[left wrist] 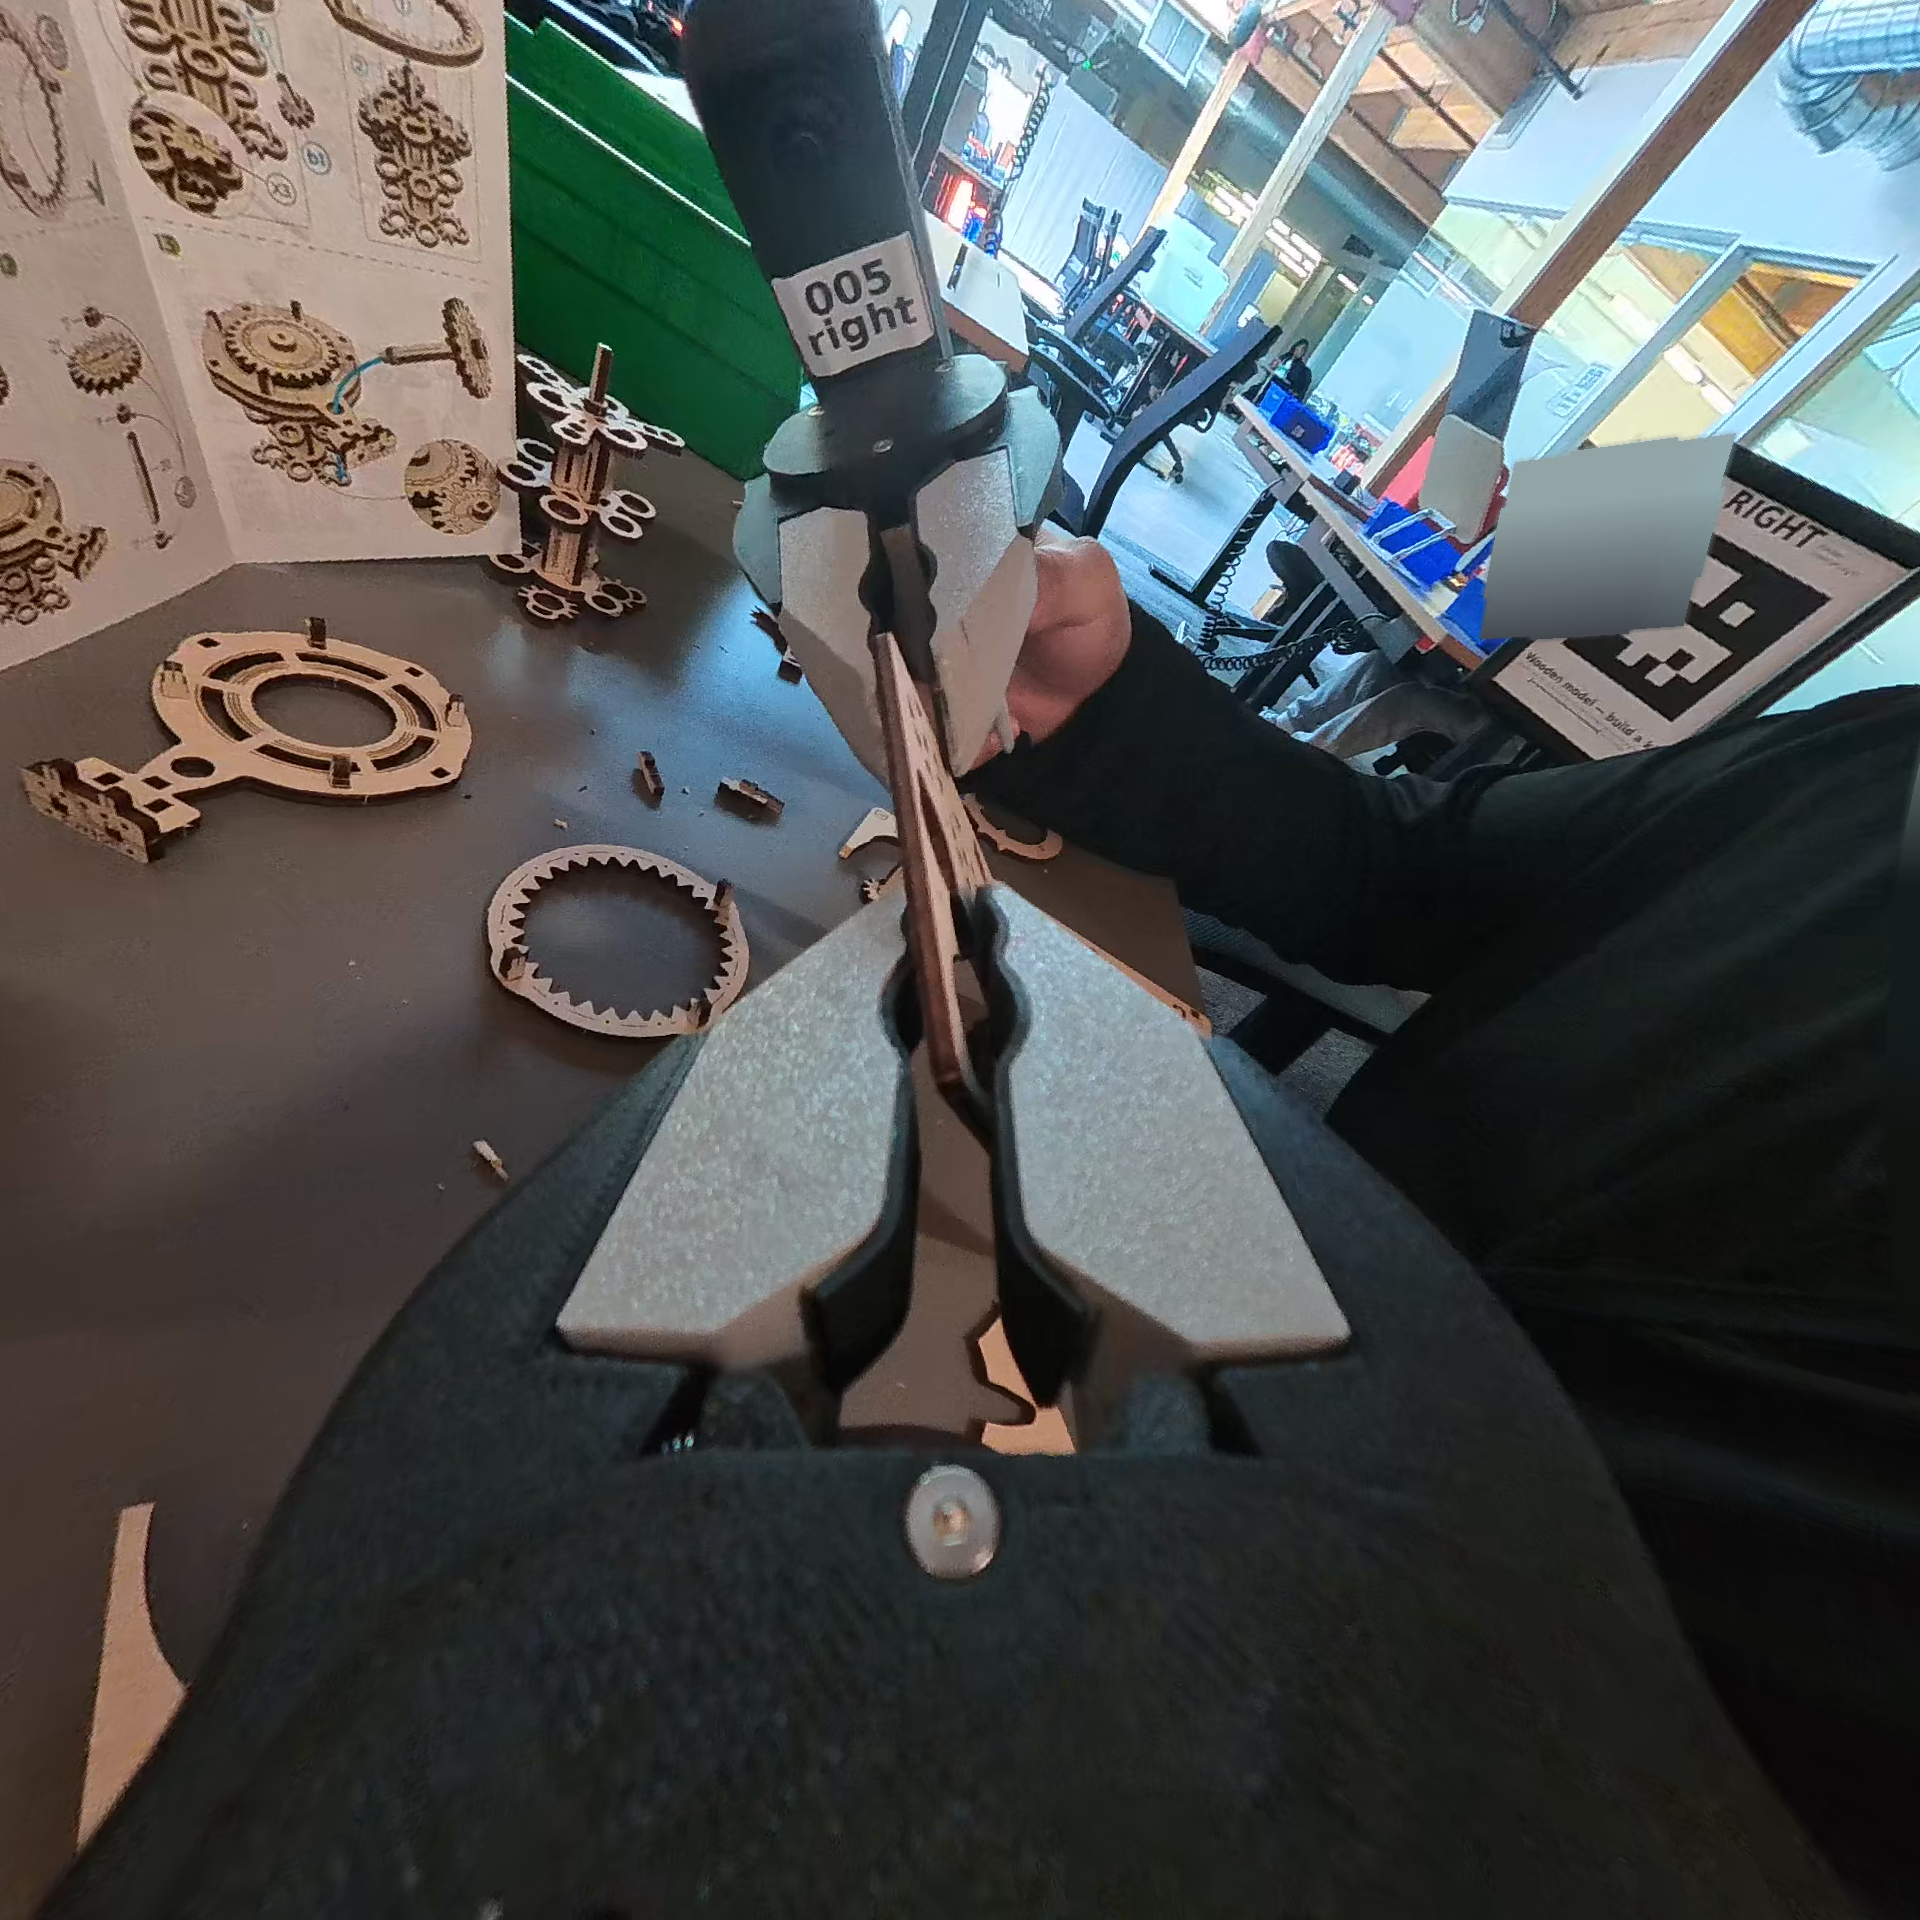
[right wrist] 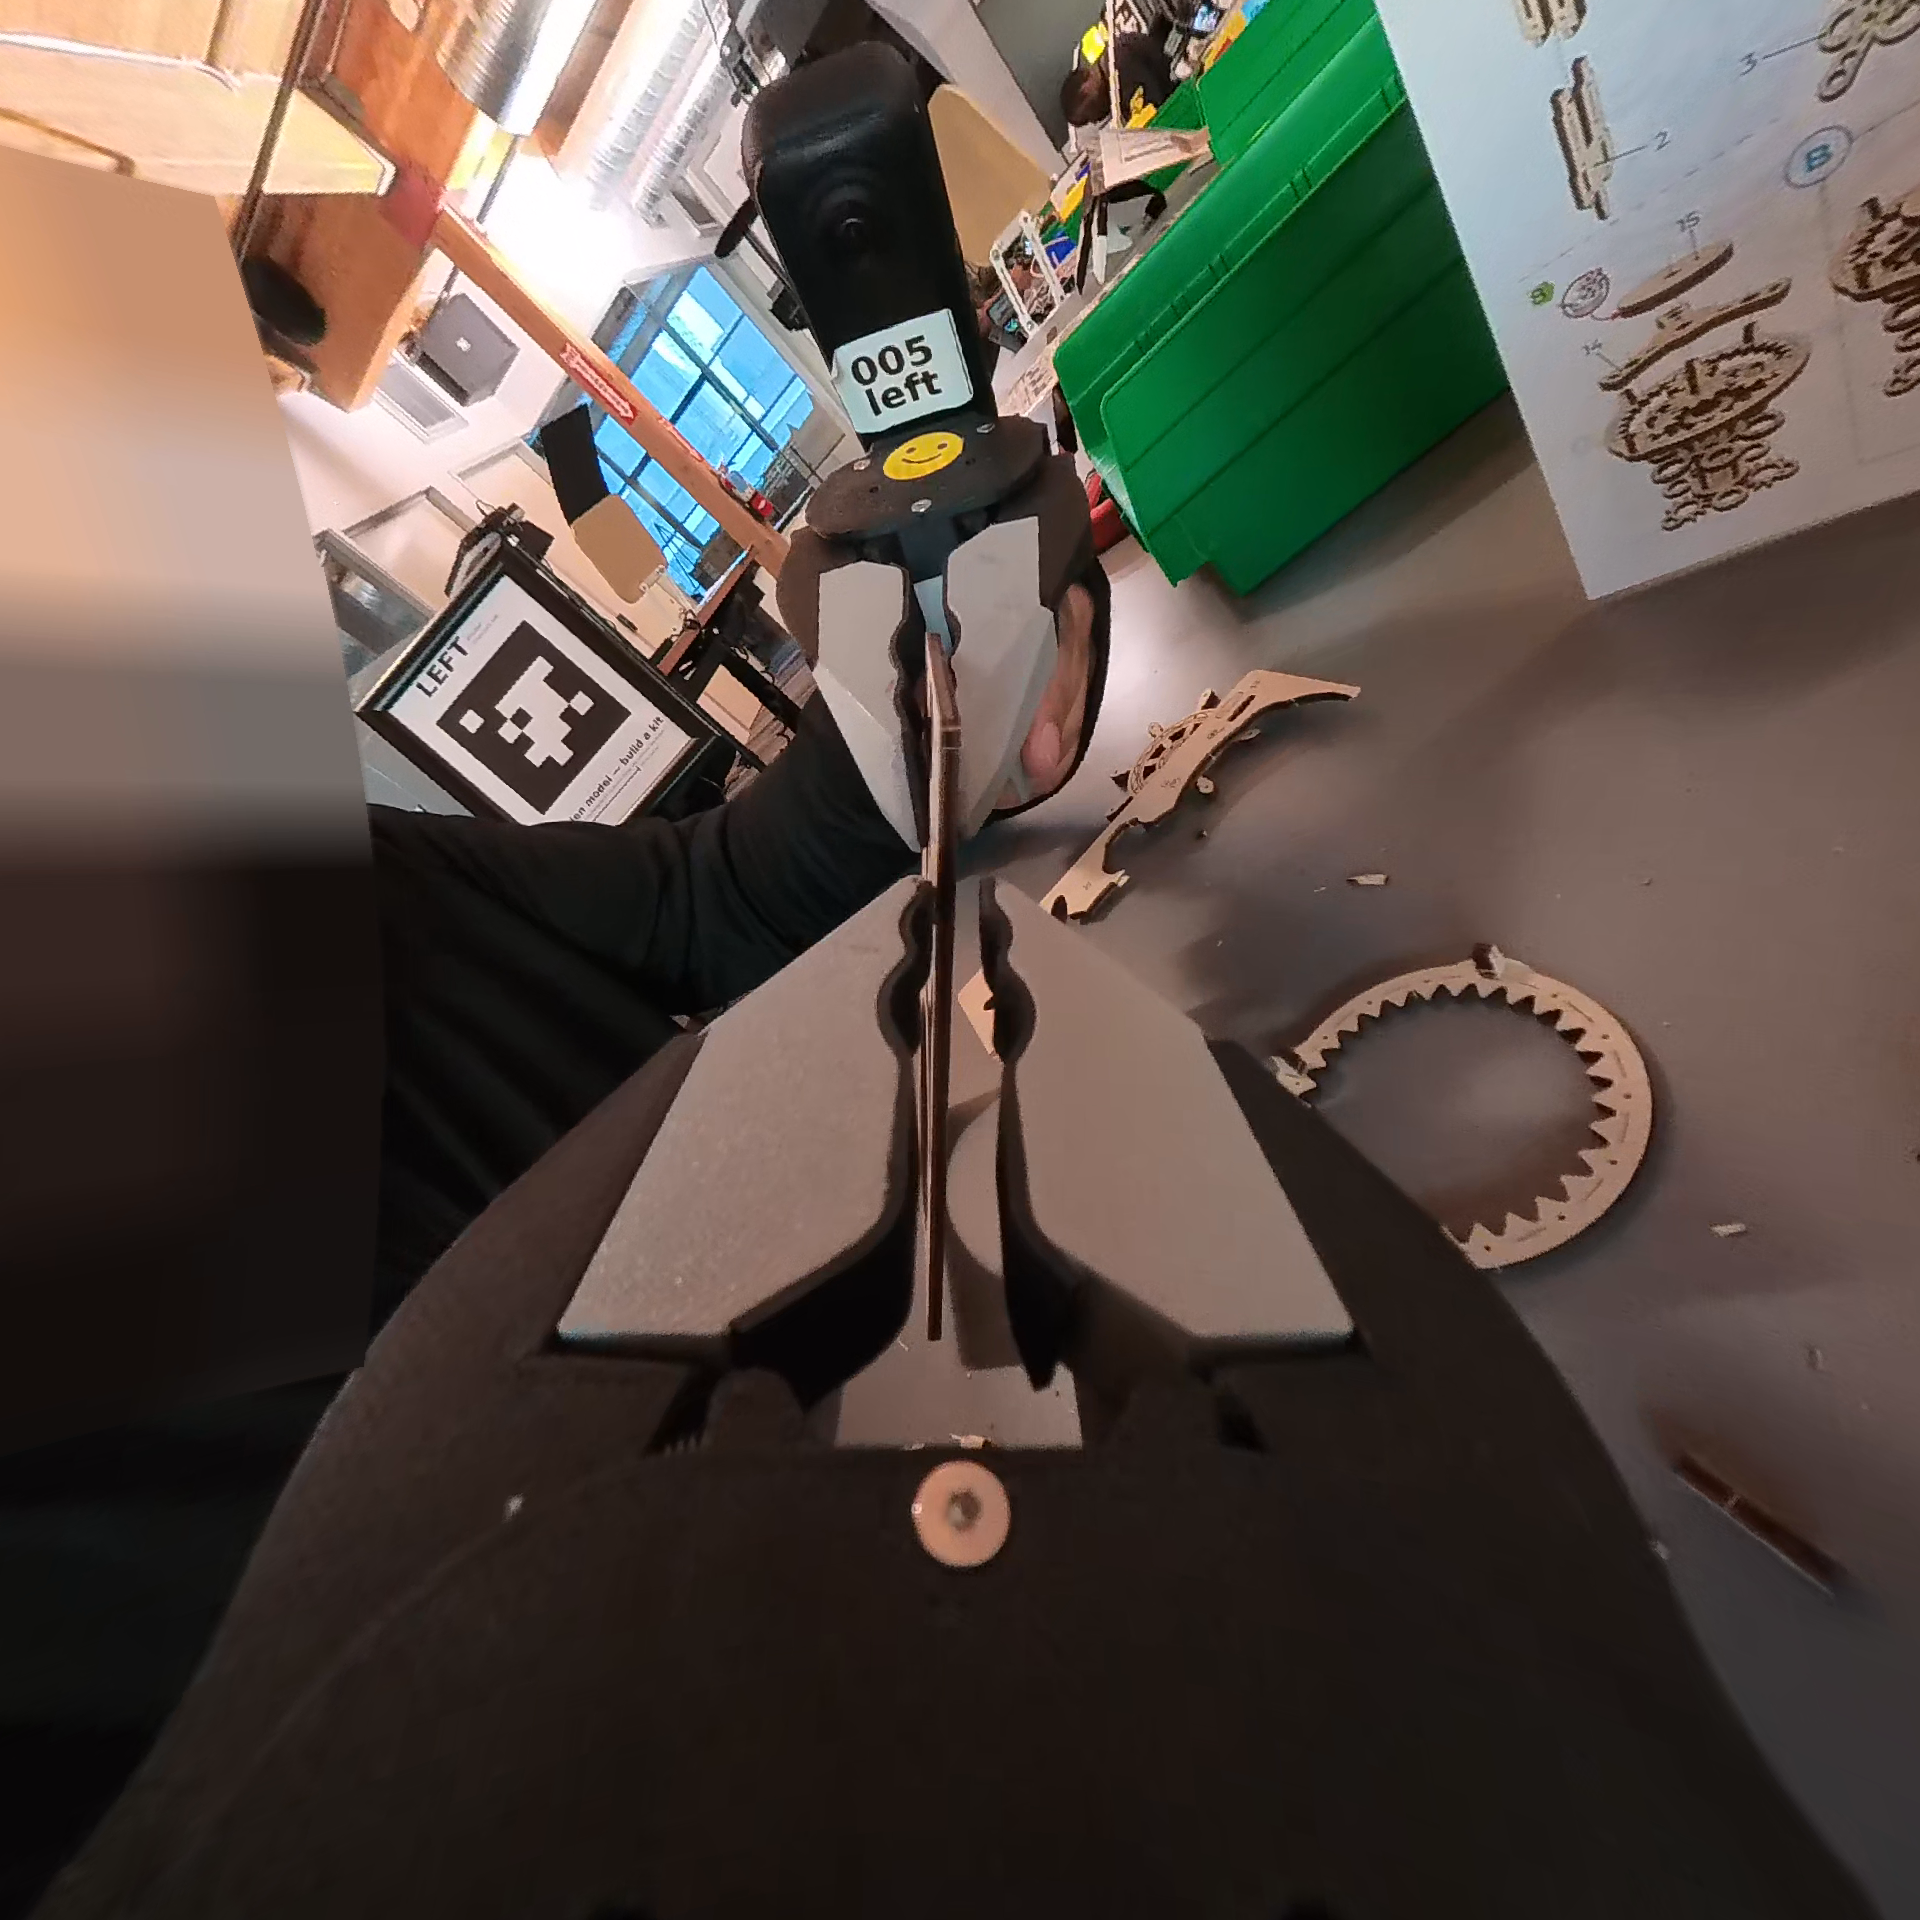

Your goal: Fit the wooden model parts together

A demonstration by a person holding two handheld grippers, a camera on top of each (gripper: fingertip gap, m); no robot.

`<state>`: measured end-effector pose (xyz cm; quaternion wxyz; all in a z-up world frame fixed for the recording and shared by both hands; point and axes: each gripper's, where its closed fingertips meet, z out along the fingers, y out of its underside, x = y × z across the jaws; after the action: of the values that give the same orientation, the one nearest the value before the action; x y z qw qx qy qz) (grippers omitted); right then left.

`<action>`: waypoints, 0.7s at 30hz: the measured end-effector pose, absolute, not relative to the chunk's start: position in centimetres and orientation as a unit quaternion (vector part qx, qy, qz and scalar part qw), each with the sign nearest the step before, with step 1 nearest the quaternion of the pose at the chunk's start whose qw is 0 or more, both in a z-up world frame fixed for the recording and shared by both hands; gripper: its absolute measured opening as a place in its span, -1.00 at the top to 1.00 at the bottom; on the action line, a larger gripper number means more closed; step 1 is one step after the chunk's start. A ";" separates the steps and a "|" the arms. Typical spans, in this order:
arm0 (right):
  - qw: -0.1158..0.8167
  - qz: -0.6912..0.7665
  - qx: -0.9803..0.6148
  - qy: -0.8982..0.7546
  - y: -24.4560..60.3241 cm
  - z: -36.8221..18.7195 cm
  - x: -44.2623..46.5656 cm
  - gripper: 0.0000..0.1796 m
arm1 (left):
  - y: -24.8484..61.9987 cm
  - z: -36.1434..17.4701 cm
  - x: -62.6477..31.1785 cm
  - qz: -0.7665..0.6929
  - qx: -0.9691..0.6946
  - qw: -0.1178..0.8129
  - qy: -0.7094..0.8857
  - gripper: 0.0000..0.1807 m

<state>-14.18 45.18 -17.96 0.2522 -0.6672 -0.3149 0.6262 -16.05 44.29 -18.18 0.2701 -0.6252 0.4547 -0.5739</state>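
Both grippers hold one thin wooden sheet (left wrist: 920, 790) edge-on above the dark table (left wrist: 312, 1091). My left gripper (left wrist: 948, 914) is shut on its near end. My right gripper (left wrist: 914, 727) faces it from above and is shut on the far end. In the right wrist view the sheet (right wrist: 938, 1039) runs deep between the right gripper's (right wrist: 954, 894) fingers, lying against the left one, and the left gripper (right wrist: 940, 821) clamps the other end. A toothed wooden ring (left wrist: 623, 1013) lies flat on the table and also shows in the right wrist view (right wrist: 1621, 1122).
A round wooden base plate (left wrist: 431, 743) and an upright wooden tower (left wrist: 582, 499) stand at the left. The folded instruction sheet (left wrist: 260, 312) and green bins (left wrist: 623, 239) stand behind. An offcut sheet (right wrist: 1226, 727) and small scraps (left wrist: 748, 798) lie about. A person's sleeve (left wrist: 1351, 852) crosses the right. My left and right fingertips are right by each other.
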 end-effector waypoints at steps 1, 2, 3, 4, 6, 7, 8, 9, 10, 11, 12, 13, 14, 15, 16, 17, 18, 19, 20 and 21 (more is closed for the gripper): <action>0.253 0.626 -0.667 -0.315 45.2 -17.9 -14.2 0.95 | 44.3 -18.2 -16.0 -0.573 -0.626 0.270 0.455 0.96; 0.253 0.626 -0.666 -0.316 45.2 -17.9 -14.2 0.95 | 44.3 -18.3 -16.0 -0.571 -0.627 0.269 0.456 0.96; 0.254 0.626 -0.666 -0.316 45.2 -17.9 -14.2 0.96 | 44.3 -18.4 -16.0 -0.570 -0.628 0.269 0.456 0.95; 0.254 0.627 -0.666 -0.315 45.2 -17.8 -14.1 0.95 | 44.3 -18.4 -16.0 -0.569 -0.629 0.269 0.456 0.95; 0.254 0.628 -0.665 -0.315 45.1 -17.8 -14.1 0.95 | 44.4 -18.5 -16.0 -0.568 -0.629 0.270 0.457 0.95; 0.254 0.628 -0.665 -0.314 45.2 -17.8 -14.1 0.96 | 44.4 -18.5 -15.9 -0.568 -0.630 0.270 0.457 0.95; 0.255 0.629 -0.665 -0.314 45.2 -17.7 -14.1 0.96 | 44.4 -18.5 -15.9 -0.568 -0.629 0.270 0.456 0.95; 0.255 0.629 -0.664 -0.313 45.2 -17.7 -14.1 0.95 | 44.4 -18.5 -15.9 -0.568 -0.629 0.271 0.456 0.95; 0.255 0.629 -0.664 -0.312 45.2 -17.7 -14.0 0.95 | 44.4 -18.5 -15.9 -0.568 -0.629 0.271 0.457 0.95; 0.256 0.629 -0.665 -0.312 45.2 -17.7 -14.0 0.95 | 44.4 -18.5 -15.9 -0.568 -0.629 0.271 0.457 0.95; 0.256 0.628 -0.665 -0.312 45.2 -17.7 -14.0 0.95 | 44.4 -18.4 -15.9 -0.568 -0.629 0.271 0.457 0.95; 0.257 0.628 -0.665 -0.312 45.2 -17.7 -14.0 0.95 | 44.3 -18.4 -15.9 -0.568 -0.629 0.271 0.457 0.95; 0.257 0.628 -0.665 -0.312 45.2 -17.7 -14.0 0.95 | 44.3 -18.4 -15.9 -0.568 -0.628 0.271 0.457 0.95; 0.257 0.629 -0.665 -0.312 45.2 -17.7 -14.0 0.95 | 44.3 -18.4 -15.9 -0.568 -0.629 0.271 0.457 0.95; 0.256 0.629 -0.665 -0.312 45.2 -17.7 -14.0 0.95 | 44.3 -18.4 -15.9 -0.567 -0.629 0.271 0.457 0.95; 0.256 0.629 -0.665 -0.311 45.2 -17.7 -14.0 0.95 | 44.3 -18.4 -15.9 -0.568 -0.628 0.272 0.458 0.95; 0.256 0.629 -0.665 -0.311 45.2 -17.7 -14.0 0.95 | 44.3 -18.4 -15.9 -0.567 -0.628 0.272 0.458 0.95; 0.255 0.629 -0.665 -0.311 45.2 -17.7 -14.0 0.95 | 44.3 -18.4 -15.9 -0.567 -0.628 0.272 0.458 0.95; 0.255 0.630 -0.665 -0.312 45.2 -17.7 -14.1 0.95 | 44.3 -18.4 -15.9 -0.567 -0.628 0.272 0.458 0.95; 0.253 0.630 -0.664 -0.312 45.1 -17.7 -14.1 0.95 | 44.3 -18.4 -15.9 -0.567 -0.628 0.272 0.458 0.95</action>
<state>-14.12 45.14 -17.73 0.2534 -0.6641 -0.3119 0.6304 -15.91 44.27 -18.38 0.2719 -0.6281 0.4581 -0.5672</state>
